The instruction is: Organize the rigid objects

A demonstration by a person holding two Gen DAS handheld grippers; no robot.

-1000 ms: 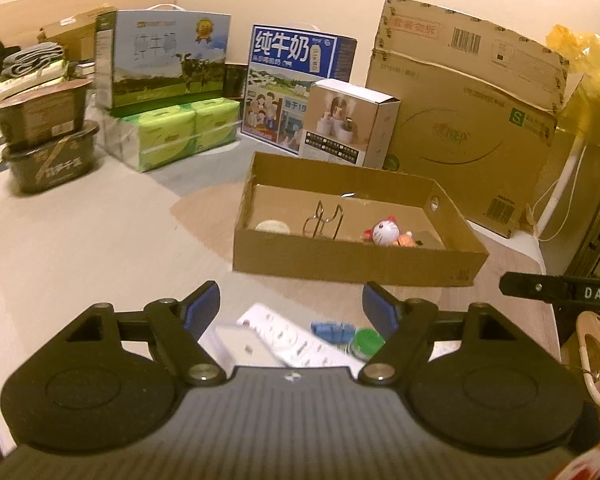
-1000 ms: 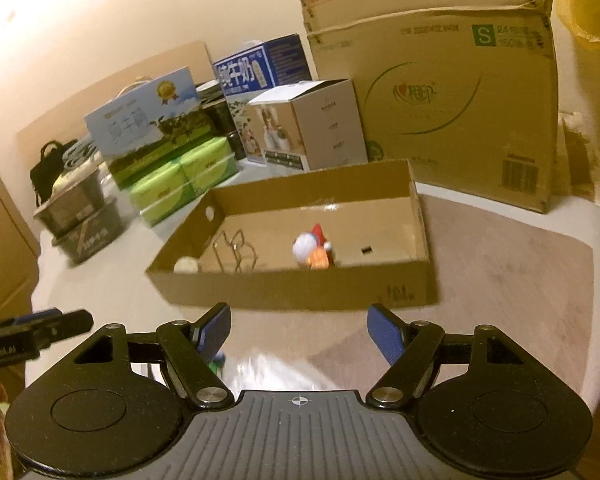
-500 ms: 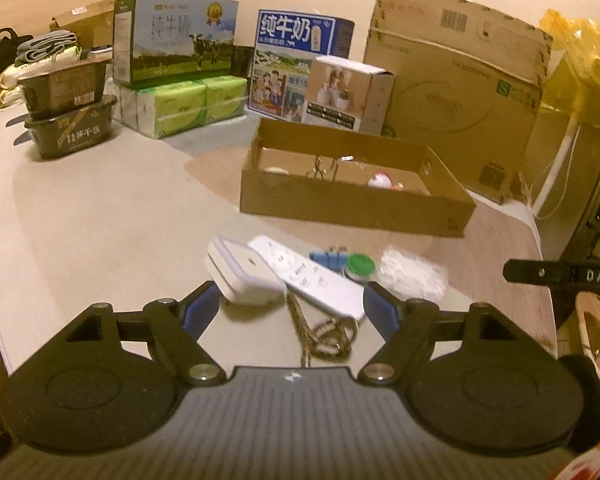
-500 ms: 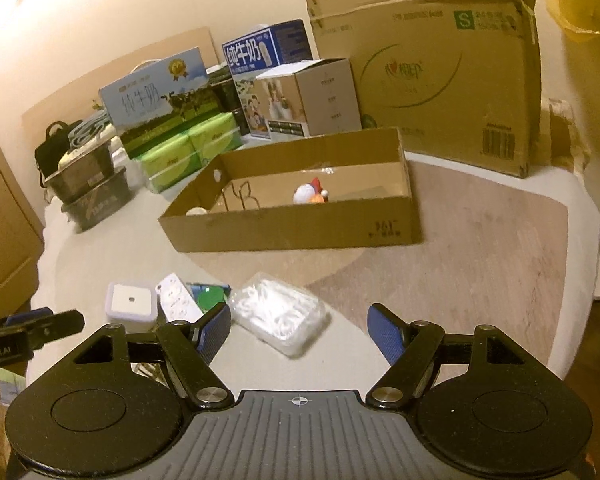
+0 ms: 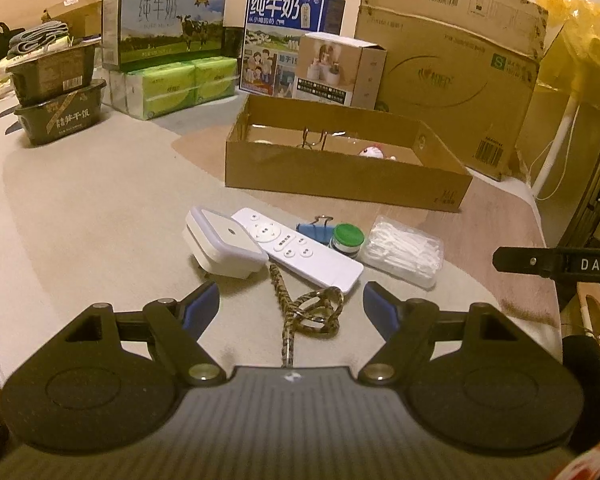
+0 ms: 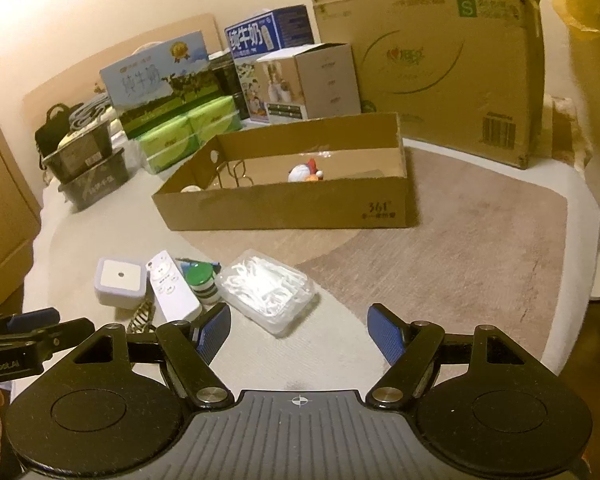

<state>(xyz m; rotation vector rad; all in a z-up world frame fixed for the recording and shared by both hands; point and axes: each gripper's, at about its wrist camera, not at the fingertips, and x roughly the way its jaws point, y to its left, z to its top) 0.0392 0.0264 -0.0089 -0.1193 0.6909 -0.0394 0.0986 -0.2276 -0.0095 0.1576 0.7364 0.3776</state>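
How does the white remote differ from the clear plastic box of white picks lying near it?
The white remote is opaque, long and slim, with round buttons on top; the clear plastic box is see-through, wider and squarer, with loose white picks inside. The remote lies beside the square white plug-in device, while the box lies at the other end of the row, past the green-capped jar. Both lie flat on the table, outside the cardboard tray, untouched by either gripper.

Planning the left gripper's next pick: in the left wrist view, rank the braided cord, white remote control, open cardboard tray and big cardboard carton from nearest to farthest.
1. Braided cord: looped between the left gripper fingers.
2. White remote control: just beyond, centre.
3. Open cardboard tray: mid-table, behind the small items.
4. Big cardboard carton: back right, against the wall.
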